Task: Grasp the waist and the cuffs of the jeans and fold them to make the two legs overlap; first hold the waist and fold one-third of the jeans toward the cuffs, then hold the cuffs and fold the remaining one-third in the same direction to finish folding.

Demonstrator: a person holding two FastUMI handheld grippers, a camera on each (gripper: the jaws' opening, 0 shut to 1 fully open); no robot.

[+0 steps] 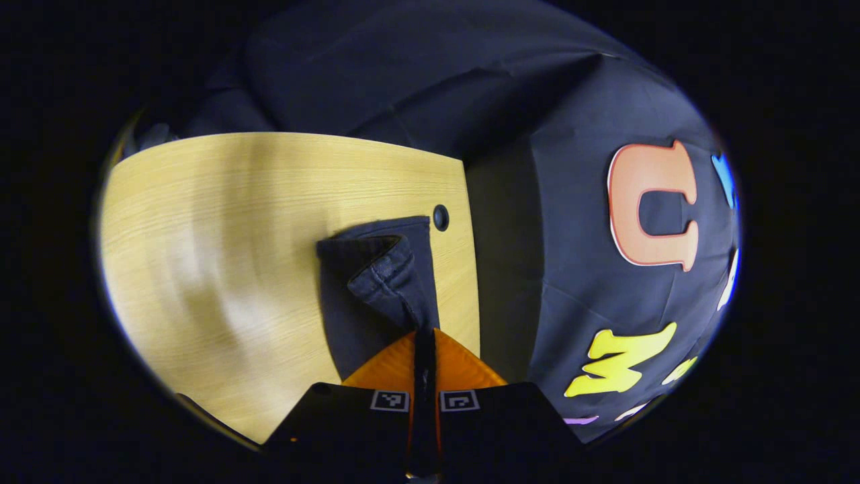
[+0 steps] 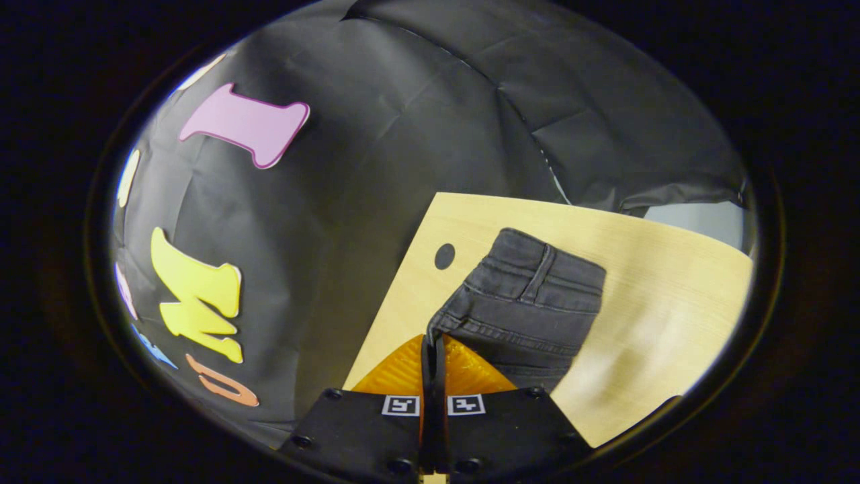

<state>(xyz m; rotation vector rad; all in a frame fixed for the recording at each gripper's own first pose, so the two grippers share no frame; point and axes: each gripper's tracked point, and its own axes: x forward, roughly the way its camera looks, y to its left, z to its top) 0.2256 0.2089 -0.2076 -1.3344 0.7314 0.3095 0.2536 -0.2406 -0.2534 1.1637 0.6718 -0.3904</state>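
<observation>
One pair of dark denim jeans (image 1: pixel 376 282) lies near the centre of the left gripper view on a pale wood-grain worktop (image 1: pixel 222 222). The left tongs (image 1: pixel 424 339) are clamped on a lifted cuff. In the right gripper view the right tongs (image 2: pixel 433 349) pinch the stitched waistband with its belt loop. A round dark hole (image 2: pixel 444 256) marks the worktop's corner.

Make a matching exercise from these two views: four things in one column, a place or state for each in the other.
Things:
1. left gripper
2. right gripper
3. round hole
4. table

States:
a. near the table's edge, beside the jeans
b. fingers pinch a cuff
c. pale wood, under the jeans
d. fingers pinch the waistband corner

Pairs: 1-b, 2-d, 3-a, 4-c
</observation>
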